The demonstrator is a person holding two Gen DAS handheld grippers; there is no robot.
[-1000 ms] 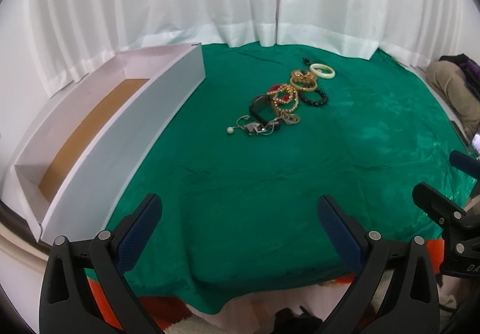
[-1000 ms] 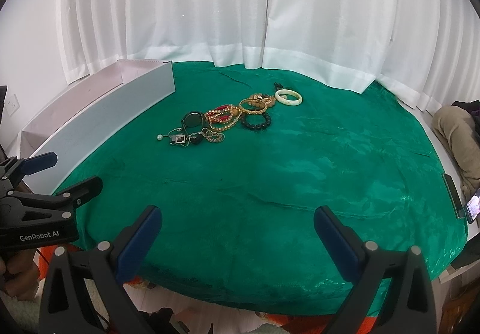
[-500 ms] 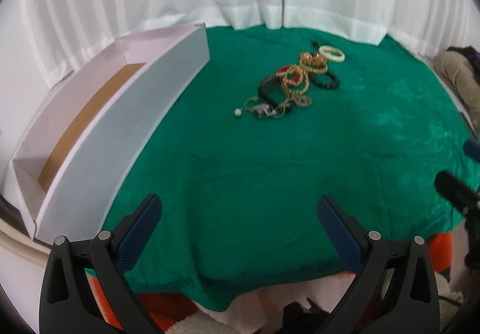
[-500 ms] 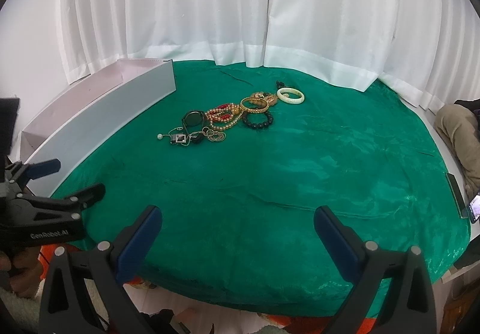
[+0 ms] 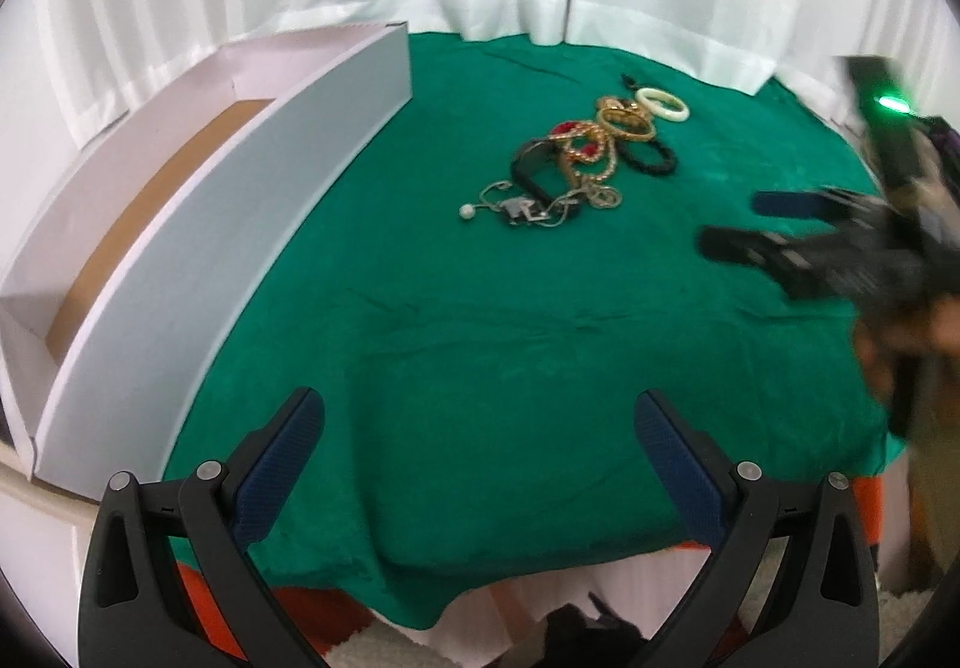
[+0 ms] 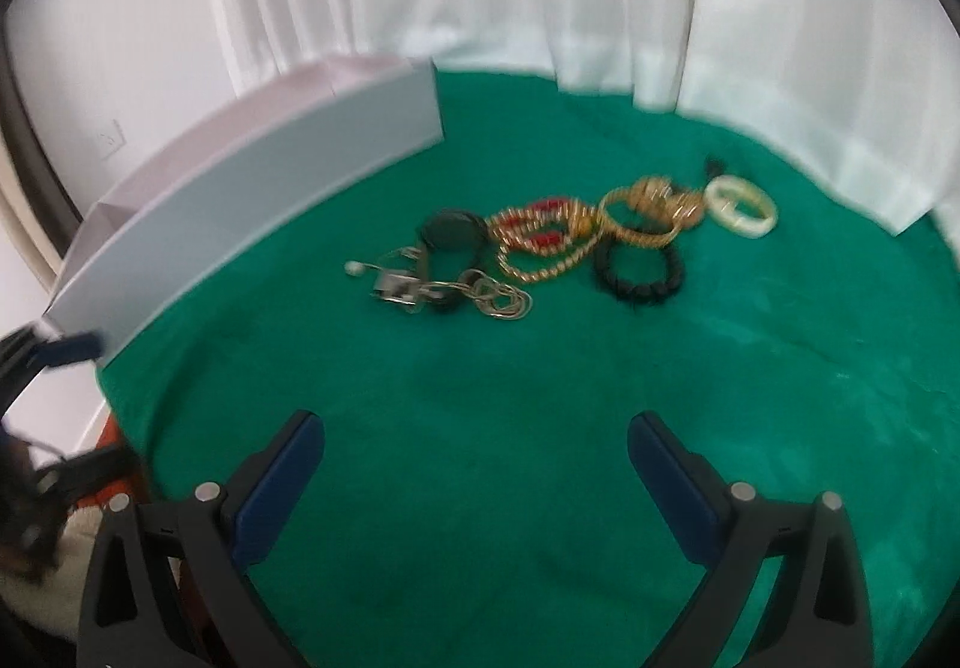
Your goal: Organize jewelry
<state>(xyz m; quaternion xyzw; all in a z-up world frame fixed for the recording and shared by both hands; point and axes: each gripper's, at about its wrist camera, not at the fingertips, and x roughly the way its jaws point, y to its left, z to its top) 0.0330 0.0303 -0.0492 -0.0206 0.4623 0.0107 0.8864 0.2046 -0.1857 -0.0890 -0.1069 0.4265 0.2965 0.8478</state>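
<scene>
A heap of jewelry lies on the green cloth at mid-table: a white bangle, a gold bangle, a black bead bracelet, a red-and-gold necklace, and a silver chain with a pearl. The right wrist view shows the same heap closer: white bangle, black bead bracelet, silver chain. My left gripper stands open over the near cloth. My right gripper is open too; it appears blurred, right of the heap.
A long white box with a brown floor lies along the table's left edge, open on top. White curtains hang behind the table. A hand holds the right gripper's handle. The left gripper's tips show at the left edge.
Both grippers have moved forward over the cloth toward the jewelry, the right one faster and now blurred. It has swung into the left view beside the heap. Both stay open.
</scene>
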